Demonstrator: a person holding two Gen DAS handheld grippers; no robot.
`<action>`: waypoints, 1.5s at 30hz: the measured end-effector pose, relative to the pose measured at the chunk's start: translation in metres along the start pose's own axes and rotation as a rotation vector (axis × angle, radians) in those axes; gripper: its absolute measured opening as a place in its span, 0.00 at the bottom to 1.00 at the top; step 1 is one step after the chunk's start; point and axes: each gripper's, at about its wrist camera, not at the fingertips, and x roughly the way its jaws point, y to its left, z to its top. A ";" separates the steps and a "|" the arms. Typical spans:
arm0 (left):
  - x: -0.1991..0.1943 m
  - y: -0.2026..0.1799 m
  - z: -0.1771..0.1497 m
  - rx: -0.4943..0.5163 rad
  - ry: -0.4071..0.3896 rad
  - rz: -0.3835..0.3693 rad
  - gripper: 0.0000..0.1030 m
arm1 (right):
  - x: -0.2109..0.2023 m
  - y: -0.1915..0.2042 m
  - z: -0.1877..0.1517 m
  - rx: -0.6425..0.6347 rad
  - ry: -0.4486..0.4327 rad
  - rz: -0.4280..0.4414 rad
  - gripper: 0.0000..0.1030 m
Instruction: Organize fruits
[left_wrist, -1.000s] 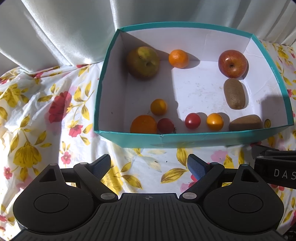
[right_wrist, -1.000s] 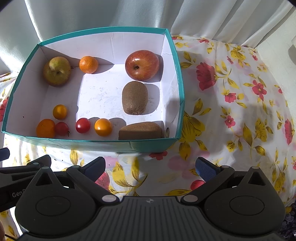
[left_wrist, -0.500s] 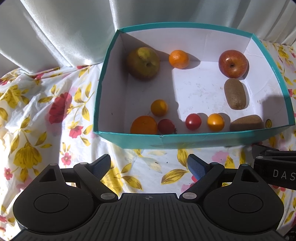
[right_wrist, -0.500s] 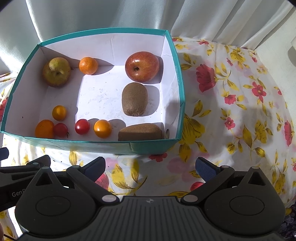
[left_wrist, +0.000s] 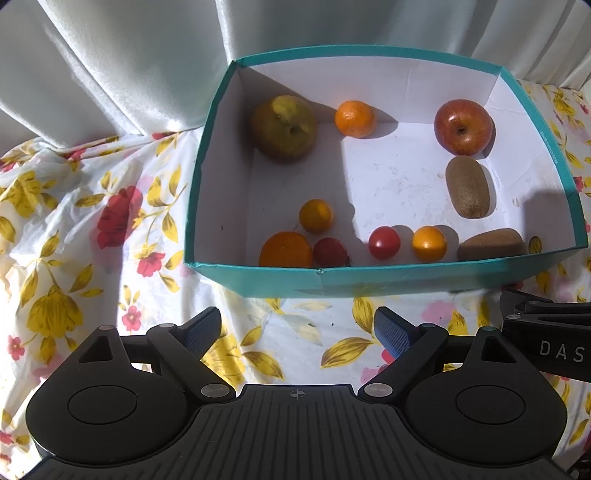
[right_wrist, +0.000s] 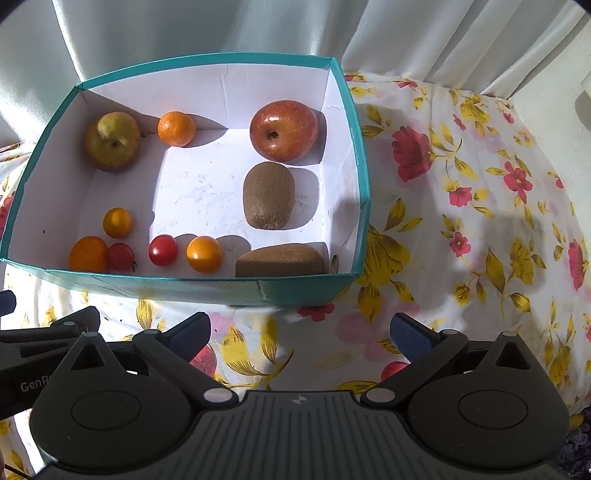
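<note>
A teal box (left_wrist: 258, 282) (right_wrist: 314, 291) with a white inside holds the fruit. At the back lie a green-brown pear (left_wrist: 283, 127) (right_wrist: 112, 141), a mandarin (left_wrist: 354, 119) (right_wrist: 176, 128) and a red apple (left_wrist: 463, 126) (right_wrist: 283, 130). Two kiwis (left_wrist: 468, 186) (right_wrist: 268, 194) lie on the right side. Several small red and orange fruits (left_wrist: 384, 242) (right_wrist: 163, 250) line the near wall. My left gripper (left_wrist: 297, 330) and my right gripper (right_wrist: 301, 332) are both open and empty, held over the cloth in front of the box.
A flowered cloth (left_wrist: 74, 229) (right_wrist: 480, 206) covers the table. White curtains (left_wrist: 110, 66) hang close behind the box. The right gripper's body (left_wrist: 546, 339) shows at the left view's right edge; the left gripper's body (right_wrist: 37, 343) at the right view's left edge.
Both views have shifted very slightly; the box and fruit keep their places. Both grippers stay open.
</note>
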 end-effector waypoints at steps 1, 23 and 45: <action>0.000 0.000 0.000 0.002 -0.001 -0.001 0.91 | 0.000 0.000 0.000 0.000 0.000 0.000 1.00; 0.003 0.001 0.000 0.001 0.006 -0.003 0.91 | 0.001 0.002 0.000 -0.008 -0.008 -0.005 1.00; 0.003 0.000 0.001 0.004 0.007 0.005 0.91 | 0.002 0.002 -0.001 -0.006 -0.005 -0.013 1.00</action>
